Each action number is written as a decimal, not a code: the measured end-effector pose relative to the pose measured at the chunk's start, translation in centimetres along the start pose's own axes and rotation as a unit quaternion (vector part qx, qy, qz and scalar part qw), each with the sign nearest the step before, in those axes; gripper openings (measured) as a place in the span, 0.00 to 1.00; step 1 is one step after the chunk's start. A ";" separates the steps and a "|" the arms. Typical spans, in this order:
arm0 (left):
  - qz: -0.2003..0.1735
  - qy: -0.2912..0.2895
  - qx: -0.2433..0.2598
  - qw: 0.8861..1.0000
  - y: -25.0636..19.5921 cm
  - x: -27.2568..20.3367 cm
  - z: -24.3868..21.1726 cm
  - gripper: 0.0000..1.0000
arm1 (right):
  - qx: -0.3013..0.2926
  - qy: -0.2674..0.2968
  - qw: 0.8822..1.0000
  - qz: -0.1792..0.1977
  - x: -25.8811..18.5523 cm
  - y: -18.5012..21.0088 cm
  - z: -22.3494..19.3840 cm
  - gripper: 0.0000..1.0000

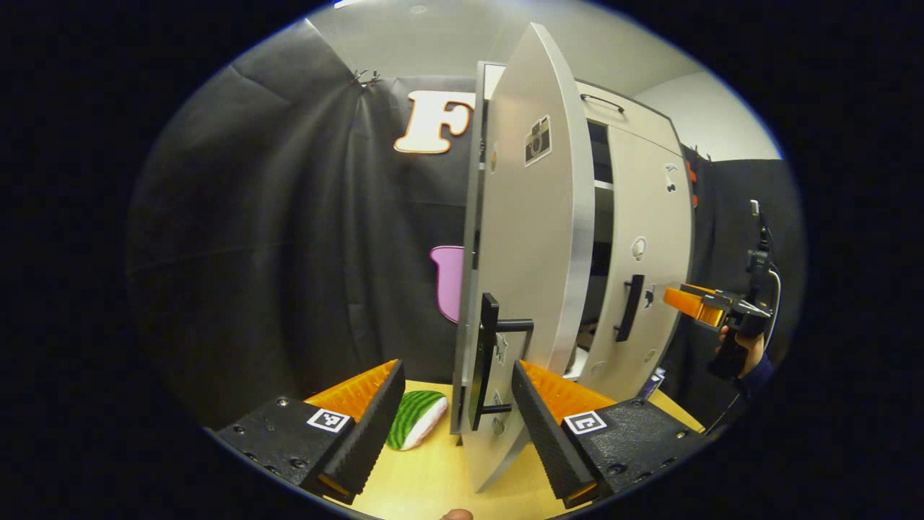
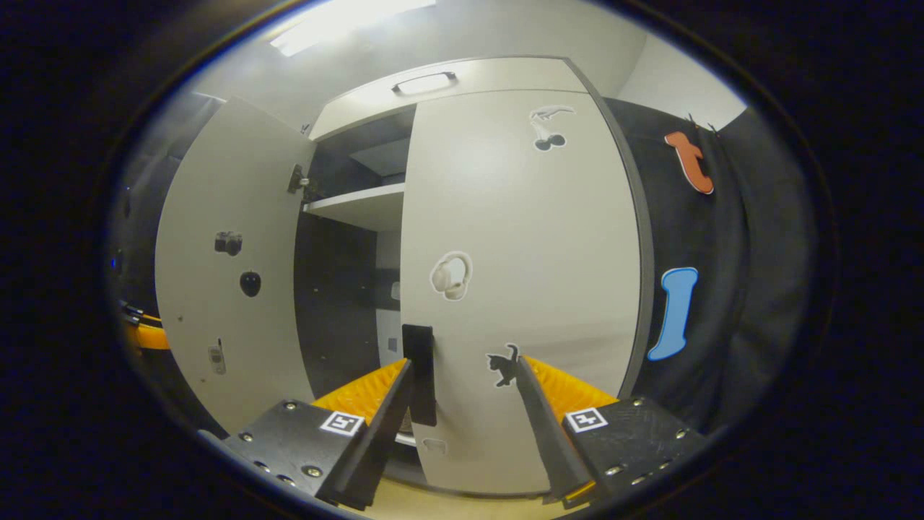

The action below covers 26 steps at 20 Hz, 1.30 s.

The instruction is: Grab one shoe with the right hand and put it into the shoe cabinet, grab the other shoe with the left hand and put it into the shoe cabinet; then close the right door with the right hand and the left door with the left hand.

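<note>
The white shoe cabinet (image 1: 621,115) stands on a wooden table. Its left door (image 1: 534,238) is swung partly open, edge toward me, with a black handle (image 1: 491,361). My left gripper (image 1: 458,433) is open, and the door's lower edge and handle lie between its spread fingers without being pressed. The right door (image 2: 520,289) looks shut or nearly so. My right gripper (image 2: 462,426) is open just in front of it, its left finger (image 2: 382,426) beside the black handle (image 2: 420,372). The shelf (image 2: 357,206) and dark interior show through the gap. I cannot make out the shoes.
A green striped plush object (image 1: 417,419) lies on the wooden table (image 1: 433,477) left of the open door. A hand (image 1: 743,354) holds the right gripper (image 1: 711,307) near the right door's handle (image 1: 632,307). Black cloth walls surround the cabinet.
</note>
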<state>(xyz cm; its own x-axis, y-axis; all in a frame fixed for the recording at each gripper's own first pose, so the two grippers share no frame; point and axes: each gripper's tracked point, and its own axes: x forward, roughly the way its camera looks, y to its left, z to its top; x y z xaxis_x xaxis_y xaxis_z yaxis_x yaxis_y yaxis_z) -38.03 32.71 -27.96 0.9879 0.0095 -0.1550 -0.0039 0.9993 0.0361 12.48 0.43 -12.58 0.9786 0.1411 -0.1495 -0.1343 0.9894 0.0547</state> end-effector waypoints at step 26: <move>-0.128 0.014 -0.010 0.992 -6.4 3.2 -0.6 0.94 | 0.015 0.014 0.988 -0.153 -9.4 -16.6 -0.2 0.84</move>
<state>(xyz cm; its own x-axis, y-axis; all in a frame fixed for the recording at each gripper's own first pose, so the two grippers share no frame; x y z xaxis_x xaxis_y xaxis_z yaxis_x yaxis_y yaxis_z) -34.91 26.41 -29.29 0.9521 -0.2448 -0.1829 0.2439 0.9694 -0.0278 5.51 -17.36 -12.25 0.9679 -0.1636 -0.1906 0.1728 0.9844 0.0326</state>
